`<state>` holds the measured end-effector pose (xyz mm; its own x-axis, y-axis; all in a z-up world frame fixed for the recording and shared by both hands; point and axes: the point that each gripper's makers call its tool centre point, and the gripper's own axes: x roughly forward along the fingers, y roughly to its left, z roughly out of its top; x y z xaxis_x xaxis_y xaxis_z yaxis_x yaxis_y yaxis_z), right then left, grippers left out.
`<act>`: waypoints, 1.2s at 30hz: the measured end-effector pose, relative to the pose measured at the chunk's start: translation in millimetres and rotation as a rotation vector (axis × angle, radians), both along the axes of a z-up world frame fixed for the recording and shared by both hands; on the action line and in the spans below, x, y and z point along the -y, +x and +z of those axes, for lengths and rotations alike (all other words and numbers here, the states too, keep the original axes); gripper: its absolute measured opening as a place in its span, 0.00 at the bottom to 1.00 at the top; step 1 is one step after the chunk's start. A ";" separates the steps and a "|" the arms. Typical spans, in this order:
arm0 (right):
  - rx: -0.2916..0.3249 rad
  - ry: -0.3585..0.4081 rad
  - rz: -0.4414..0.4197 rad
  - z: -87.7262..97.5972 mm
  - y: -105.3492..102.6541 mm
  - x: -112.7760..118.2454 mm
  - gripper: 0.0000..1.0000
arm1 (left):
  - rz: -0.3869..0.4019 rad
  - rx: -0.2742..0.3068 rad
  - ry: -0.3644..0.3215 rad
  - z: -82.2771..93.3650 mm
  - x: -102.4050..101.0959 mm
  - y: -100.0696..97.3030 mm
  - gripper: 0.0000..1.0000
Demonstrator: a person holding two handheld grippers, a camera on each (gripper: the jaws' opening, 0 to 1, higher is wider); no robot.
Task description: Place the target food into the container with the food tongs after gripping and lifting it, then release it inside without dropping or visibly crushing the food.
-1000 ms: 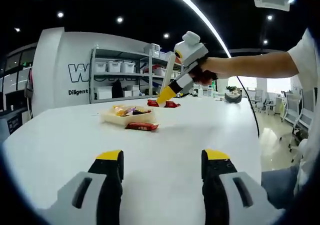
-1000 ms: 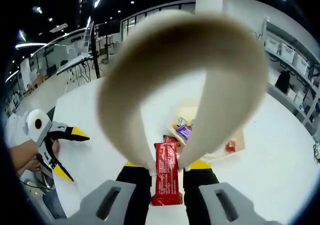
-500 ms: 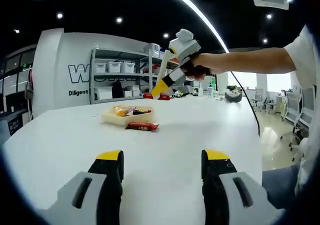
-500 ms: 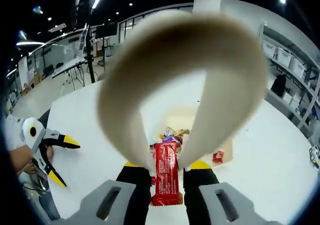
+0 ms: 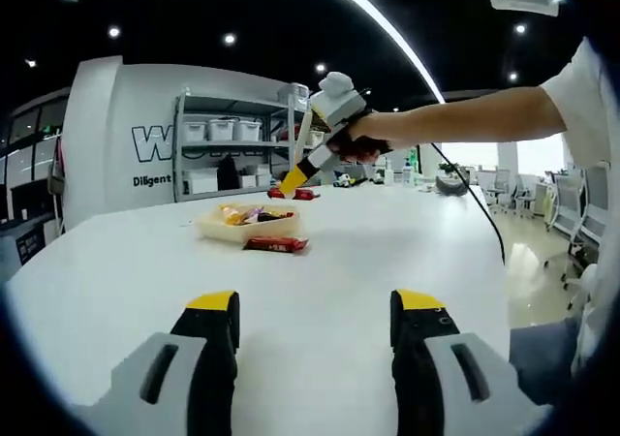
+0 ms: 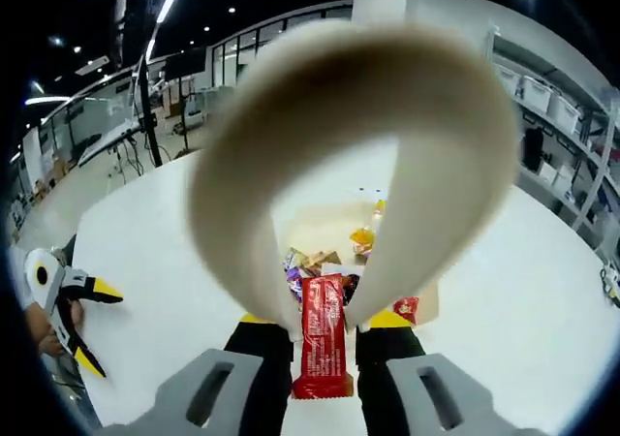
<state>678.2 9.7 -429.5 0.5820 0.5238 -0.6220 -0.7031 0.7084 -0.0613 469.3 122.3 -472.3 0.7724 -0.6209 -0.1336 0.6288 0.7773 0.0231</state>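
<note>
My right gripper [image 6: 325,322] is shut on beige food tongs [image 6: 242,233], whose tips pinch a red snack bar [image 6: 323,334]. The bar hangs in the air over the near edge of the shallow cream container [image 6: 320,231], which holds several wrapped snacks. In the left gripper view the right gripper [image 5: 302,170] is held by a hand above the table, just right of and beyond the container [image 5: 247,225], with the red bar [image 5: 294,194] at the tong tips. My left gripper [image 5: 316,305] stands open over bare table, nothing between its jaws.
A second red bar [image 5: 275,245] lies on the white table [image 5: 387,252] just in front of the container, also seen as the red bar [image 6: 405,308] in the right gripper view. The left gripper [image 6: 63,300] sits far off at the left. Shelves with bins stand behind.
The right gripper has carried the tongs and red bar up and toward the container, which now lies right under the bar. The left gripper has stayed put.
</note>
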 end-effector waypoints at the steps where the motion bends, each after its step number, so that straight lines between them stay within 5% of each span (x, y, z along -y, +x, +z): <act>1: -0.001 0.001 -0.004 -2.0 3.0 0.3 0.19 | -0.002 -0.001 -0.001 0.1 0.4 -0.1 0.62; 12: -0.019 0.024 -0.053 -19.0 25.8 6.2 0.19 | -0.008 -0.005 0.003 -1.5 2.6 0.0 0.62; 32: -0.029 0.005 -0.040 -45.3 26.5 -4.2 0.20 | -0.002 0.006 0.002 -0.7 0.1 2.1 0.62; 36: -0.059 0.060 -0.064 -48.4 28.5 -6.7 0.20 | -0.003 0.003 0.006 -2.0 -0.8 3.4 0.62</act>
